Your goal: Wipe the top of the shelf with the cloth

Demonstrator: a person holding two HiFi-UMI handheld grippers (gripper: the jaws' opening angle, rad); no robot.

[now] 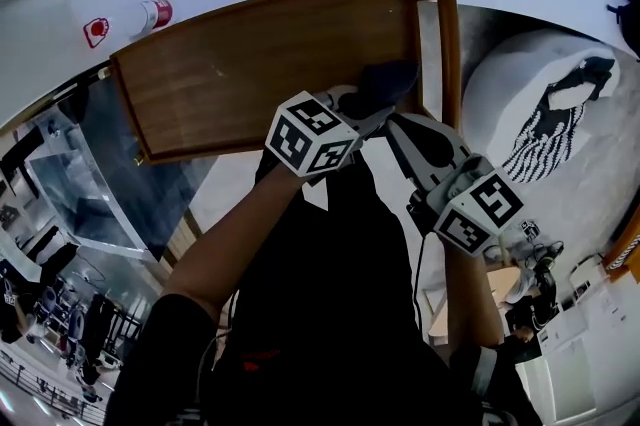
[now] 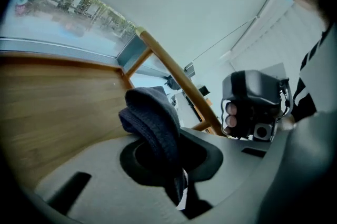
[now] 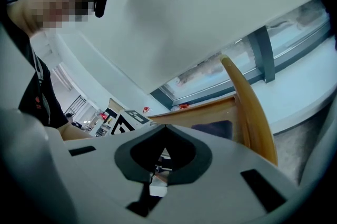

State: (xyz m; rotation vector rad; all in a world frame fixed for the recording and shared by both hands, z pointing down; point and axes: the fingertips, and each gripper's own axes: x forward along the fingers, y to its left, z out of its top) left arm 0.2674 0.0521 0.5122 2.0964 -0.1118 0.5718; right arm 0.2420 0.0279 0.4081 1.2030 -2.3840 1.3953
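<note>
Nearest, left gripper [image 1: 366, 109] is clamping the dark cloth [image 2: 152, 120], a grip only its own view is showing, and holding it at the wooden shelf top's [image 1: 240, 64] right near corner. Beside it, right gripper [image 3: 162, 131] is hovering, jaws together, holding nothing.

My left tool [image 1: 368, 102] holds dark cloth [image 1: 388, 79] on wooden shelf top [image 1: 250, 64], near-right corner; my right tool [image 1: 402, 132] just beside it.
</note>
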